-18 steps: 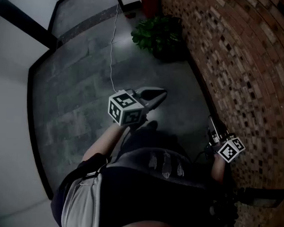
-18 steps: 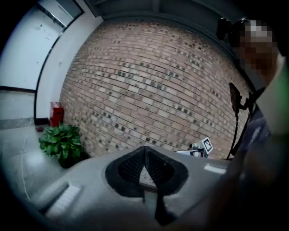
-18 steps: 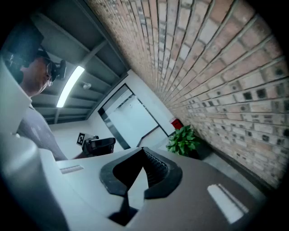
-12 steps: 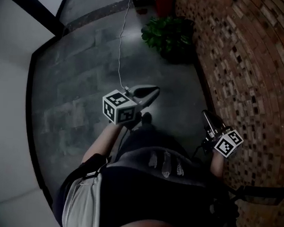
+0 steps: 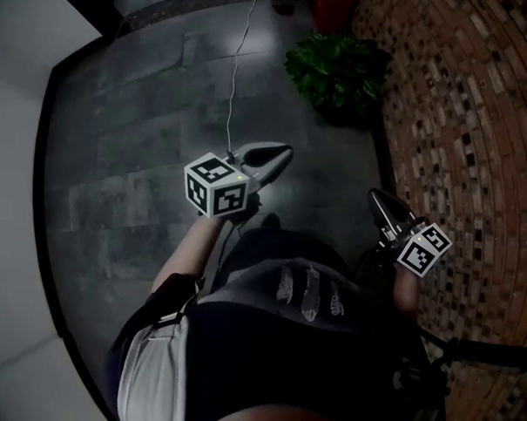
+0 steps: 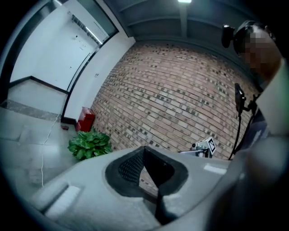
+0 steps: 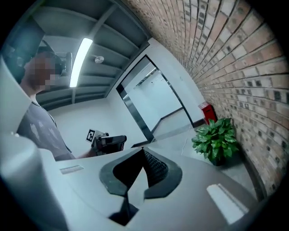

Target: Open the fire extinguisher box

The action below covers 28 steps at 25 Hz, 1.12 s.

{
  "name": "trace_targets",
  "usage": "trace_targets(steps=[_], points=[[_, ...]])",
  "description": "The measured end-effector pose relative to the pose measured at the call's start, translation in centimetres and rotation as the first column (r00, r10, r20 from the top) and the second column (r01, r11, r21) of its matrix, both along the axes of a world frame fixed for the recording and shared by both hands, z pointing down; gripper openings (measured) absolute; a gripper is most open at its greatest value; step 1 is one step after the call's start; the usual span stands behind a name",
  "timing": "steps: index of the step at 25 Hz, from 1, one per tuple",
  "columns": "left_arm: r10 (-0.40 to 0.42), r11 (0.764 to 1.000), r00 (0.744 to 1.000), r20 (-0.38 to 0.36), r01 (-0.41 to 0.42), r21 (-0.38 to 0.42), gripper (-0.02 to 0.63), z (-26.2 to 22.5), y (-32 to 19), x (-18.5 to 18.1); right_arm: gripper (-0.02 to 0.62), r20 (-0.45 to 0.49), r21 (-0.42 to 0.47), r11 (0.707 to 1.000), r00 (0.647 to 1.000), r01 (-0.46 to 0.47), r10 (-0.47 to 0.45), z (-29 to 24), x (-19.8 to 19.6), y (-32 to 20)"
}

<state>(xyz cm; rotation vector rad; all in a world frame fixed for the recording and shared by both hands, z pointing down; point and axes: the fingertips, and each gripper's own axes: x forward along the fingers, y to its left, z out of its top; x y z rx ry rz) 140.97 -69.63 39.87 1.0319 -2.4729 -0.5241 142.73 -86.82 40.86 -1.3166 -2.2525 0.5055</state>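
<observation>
Though distant — red box (image 6: 86,119), print unreadable

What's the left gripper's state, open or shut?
Shut. In its own view the left gripper has both pads meeting at the tips, with nothing held between them.

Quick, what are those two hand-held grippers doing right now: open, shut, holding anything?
Left hand-held gripper: closed, jaws together, holding nothing.
Right hand-held gripper: closed, jaws together, holding nothing.
</observation>
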Motion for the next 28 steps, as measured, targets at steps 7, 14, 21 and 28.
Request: trace_targets(steps=[7, 14, 21, 28], points=[[-0.127, 0.992, 0.992, -0.022, 0.128, 0.021, 0.003, 0.7, 9.6, -4.7, 0.000, 0.005, 0.069, 0.978, 0.980, 0.197, -0.198, 0.4, -4.8, 10.2], [-0.207, 0.978, 0.976, -0.065, 0.209, 0.016, 0.003, 2.4, 11.8, -10.7, 0.000, -0.016, 0.062, 0.940, 0.942, 0.335, -0.335, 2.2, -12.6, 14.1], [-0.321, 0.947, 0.946, -0.047, 0.321, -0.022, 0.003, 1.1, 13.0, -21.5, 0.000, -0.012, 0.019, 0.901, 0.901, 0.434, -0.434, 2.7, -24.5, 15.8], [-0.419, 0.905, 0.907, 0.047, 0.422, -0.053, 0.003, -2.1, 14.4, -30.4, 0.000, 0.033, 0.018, 0.852, 0.851, 0.524, -0.524, 1.7, -34.6, 17.6]])
